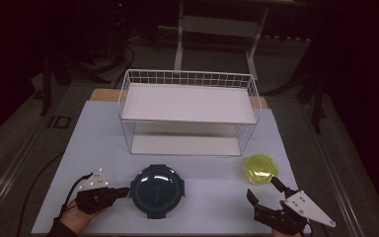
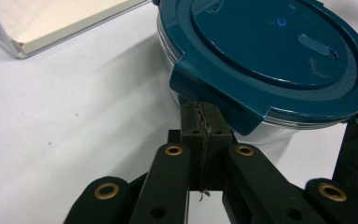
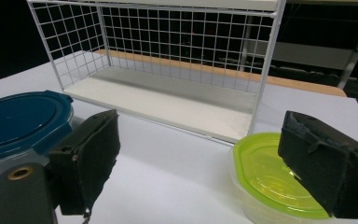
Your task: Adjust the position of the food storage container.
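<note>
While left gripper (image 2: 200, 122) jaws meet under blue container (image 2: 279, 60) lid tab, tips hidden; right gripper (image 3: 205, 163) jaws apart.

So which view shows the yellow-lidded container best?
The high view: the whole yellow-lidded container shows, sitting on the table before the wire rack. The right gripper view shows it closer, partly behind one jaw of the open tongs.

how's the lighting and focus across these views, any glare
High view: dim, surroundings nearly black, glare patches on the blue lid. Left gripper view: bright, lid sharp, near jaws soft. Right gripper view: jaws blurred, wire rack sharper, dark background.
</note>
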Demonstrator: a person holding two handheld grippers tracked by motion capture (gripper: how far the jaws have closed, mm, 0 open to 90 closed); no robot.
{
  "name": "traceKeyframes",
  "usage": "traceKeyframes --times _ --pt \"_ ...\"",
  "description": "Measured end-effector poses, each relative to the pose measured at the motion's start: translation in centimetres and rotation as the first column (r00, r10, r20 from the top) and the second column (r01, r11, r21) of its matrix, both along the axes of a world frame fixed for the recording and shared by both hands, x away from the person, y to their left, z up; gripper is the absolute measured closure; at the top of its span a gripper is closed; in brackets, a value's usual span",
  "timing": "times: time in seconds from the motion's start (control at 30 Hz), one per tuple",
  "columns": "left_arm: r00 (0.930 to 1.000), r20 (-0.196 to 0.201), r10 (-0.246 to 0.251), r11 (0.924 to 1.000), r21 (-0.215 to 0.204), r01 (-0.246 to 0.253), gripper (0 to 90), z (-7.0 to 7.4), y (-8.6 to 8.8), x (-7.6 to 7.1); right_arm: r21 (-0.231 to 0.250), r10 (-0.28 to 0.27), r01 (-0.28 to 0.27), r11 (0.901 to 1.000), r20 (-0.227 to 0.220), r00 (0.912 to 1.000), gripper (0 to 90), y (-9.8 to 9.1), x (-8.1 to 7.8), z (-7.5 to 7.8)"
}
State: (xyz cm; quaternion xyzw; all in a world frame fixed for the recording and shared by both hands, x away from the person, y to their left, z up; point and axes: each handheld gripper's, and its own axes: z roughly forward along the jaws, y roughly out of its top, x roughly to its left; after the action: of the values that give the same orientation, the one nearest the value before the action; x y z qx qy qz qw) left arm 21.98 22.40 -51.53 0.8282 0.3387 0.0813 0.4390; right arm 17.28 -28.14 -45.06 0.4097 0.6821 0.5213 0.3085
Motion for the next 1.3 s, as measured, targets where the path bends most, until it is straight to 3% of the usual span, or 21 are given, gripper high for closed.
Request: traceKeyframes --times 0.2,0.3,0.37,0.67,0.83,0.97,1.1,1.17,1.3 --pt "0.9999 0.0 -0.011 0.9999 -0.002 0.011 88.7 0.1 -0.6 0.4 0.003 0.002 -0.002 1.0 -0.007 1.0 12.2 0.0 0.1 -0.1" --pt "0.9998 0.006 -0.02 0.9995 -0.025 0.02 88.7 0.4 -1.0 0.6 0.0 0.001 -0.001 1.0 -0.006 1.0 12.2 0.1 0.0 -0.1" --pt "0.9996 0.016 -0.022 0.9997 -0.004 0.022 88.6 0.6 -1.3 0.8 0.002 0.001 -0.001 1.0 -0.007 1.0 12.2 0.1 0.1 -0.1" --pt "0.9997 0.016 -0.019 0.9997 -0.012 0.019 88.6 0.5 -1.3 1.0 0.003 0.006 -0.006 1.0 -0.011 0.9999 12.1 0.1 0.1 -0.1" --pt "0.9996 0.019 -0.019 0.9998 0.009 0.019 88.1 0.4 -1.2 1.0 0.005 0.011 -0.01 0.9999 -0.008 0.9999 11.2 0.2 0.0 -0.1" --pt "0.9996 0.023 -0.017 0.9998 -0.004 0.017 86.0 0.8 -0.9 0.8 0.007 0.012 -0.012 0.9999 -0.016 0.9998 11.0 0.3 0.1 -0.2" --pt "0.9996 0.027 -0.008 0.9994 -0.034 0.009 78.2 1.4 -0.8 0.6 0.005 0.015 -0.015 0.9999 -0.016 0.9998 10.9 0.4 0.2 -0.3" --pt "0.9996 0.027 -0.007 0.9989 -0.047 0.008 68.1 1.5 -0.8 0.5 0.005 0.017 -0.017 0.9998 -0.016 0.9997 10.8 0.5 0.2 -0.3" --pt "0.9999 0.012 0.001 0.9891 -0.147 0.001 43.6 2.3 -0.6 0.3 -0.005 0.014 -0.014 0.9999 -0.013 0.9998 10.8 0.8 0.2 -0.2"
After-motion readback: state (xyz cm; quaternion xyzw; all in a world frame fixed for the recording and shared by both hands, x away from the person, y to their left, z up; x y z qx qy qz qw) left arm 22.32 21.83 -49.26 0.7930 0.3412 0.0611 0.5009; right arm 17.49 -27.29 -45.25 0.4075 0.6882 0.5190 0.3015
